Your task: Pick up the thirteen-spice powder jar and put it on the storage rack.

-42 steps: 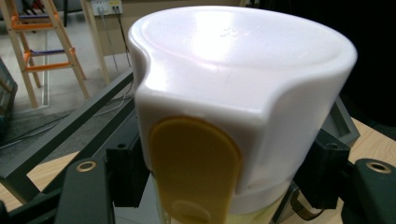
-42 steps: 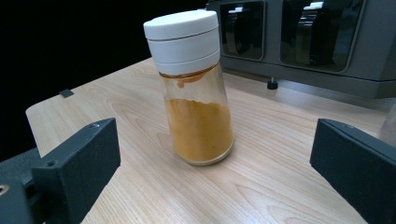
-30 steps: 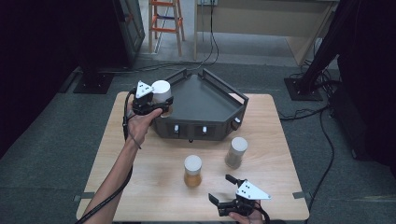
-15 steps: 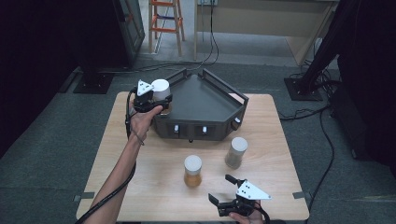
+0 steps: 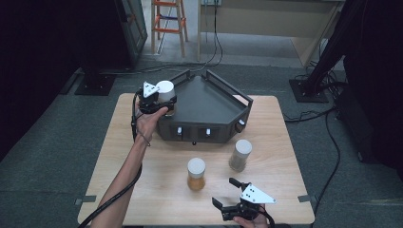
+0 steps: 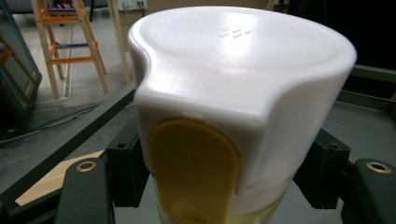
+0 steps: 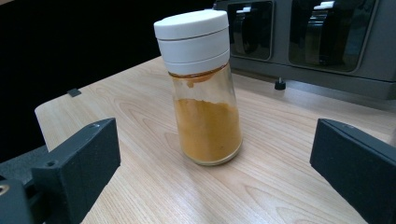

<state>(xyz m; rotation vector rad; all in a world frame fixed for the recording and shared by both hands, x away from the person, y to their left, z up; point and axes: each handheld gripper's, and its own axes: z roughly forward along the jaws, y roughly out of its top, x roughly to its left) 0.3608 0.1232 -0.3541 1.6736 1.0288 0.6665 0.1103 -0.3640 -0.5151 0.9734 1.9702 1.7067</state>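
Note:
My left gripper (image 5: pixel 160 102) is shut on a white-capped jar (image 5: pixel 165 90) with a yellow flip tab (image 6: pixel 194 168), held over the left corner of the dark grey tray (image 5: pixel 209 102). The jar's white cap (image 6: pixel 238 88) looms large between the black jaws in the left gripper view. My right gripper (image 5: pixel 228 194) stands open near the table's front edge, with nothing between its fingers (image 7: pixel 74 163). A spice jar of orange powder (image 5: pixel 196 174) stands upright just ahead of it (image 7: pixel 203 88). A second jar with greyish contents (image 5: pixel 240 155) stands to the right of that one.
The wooden table (image 5: pixel 119 156) carries the tray at the back, which has a front panel with small knobs (image 5: pixel 207 132). A wooden ladder (image 5: pixel 167 23) and cables lie on the floor beyond. Dark stands flank the table.
My left gripper has carried the white-capped jar slightly up and to the right, toward the tray's left corner. The right gripper has stayed put.

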